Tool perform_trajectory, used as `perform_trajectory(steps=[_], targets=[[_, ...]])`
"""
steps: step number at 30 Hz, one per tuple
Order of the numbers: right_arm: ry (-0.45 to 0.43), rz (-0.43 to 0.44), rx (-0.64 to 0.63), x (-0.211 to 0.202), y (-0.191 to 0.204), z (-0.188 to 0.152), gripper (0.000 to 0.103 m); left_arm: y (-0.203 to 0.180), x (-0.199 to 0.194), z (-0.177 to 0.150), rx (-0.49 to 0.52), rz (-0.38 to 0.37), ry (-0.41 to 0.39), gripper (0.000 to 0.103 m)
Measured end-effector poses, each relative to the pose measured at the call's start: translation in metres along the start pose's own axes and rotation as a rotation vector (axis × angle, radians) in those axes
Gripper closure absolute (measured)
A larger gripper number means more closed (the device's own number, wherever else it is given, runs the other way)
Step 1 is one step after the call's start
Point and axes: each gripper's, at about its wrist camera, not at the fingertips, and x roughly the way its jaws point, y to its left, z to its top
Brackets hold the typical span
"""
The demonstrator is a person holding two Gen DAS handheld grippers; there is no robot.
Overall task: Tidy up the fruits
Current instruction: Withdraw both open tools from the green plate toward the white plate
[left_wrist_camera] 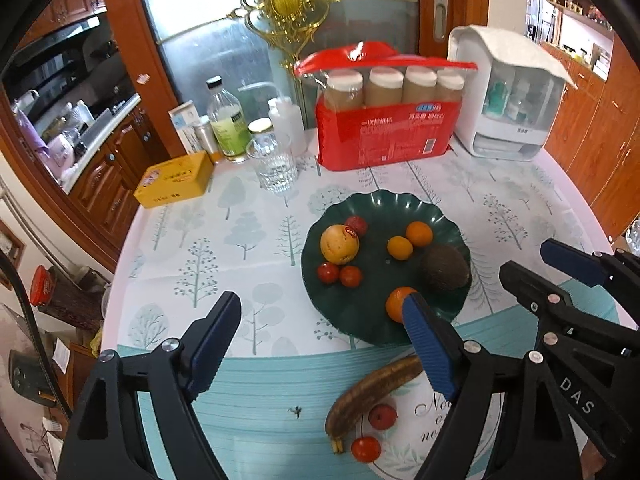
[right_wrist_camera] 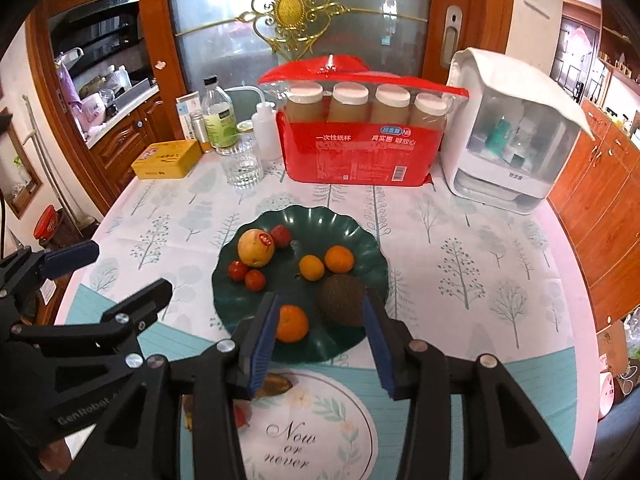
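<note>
Tablecloth [right_wrist_camera: 460,248] shows through both gaping hand-held grippers [left_wrist_camera: 320,320] [right_wrist_camera: 320,320]; right one half-hides the banana [right_wrist_camera: 276,385].

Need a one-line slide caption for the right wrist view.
Open right tongs hover over green plate of fruit, an orange between the fingers.

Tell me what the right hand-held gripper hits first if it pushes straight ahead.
Probably the orange on the green plate, lying just ahead of the open right hand-held gripper; the avocado sits close beside. Depth is uncertain.
</note>
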Motion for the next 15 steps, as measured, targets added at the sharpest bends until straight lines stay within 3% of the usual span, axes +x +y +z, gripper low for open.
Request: perform_trajectory(steps=[15], targets=[[-0.060, 0.026, -0.036, -0.065, 0.004, -0.039, 0.059, 0.000, -0.068, -0.042, -0.042, 0.022, -0.065, 0.021]])
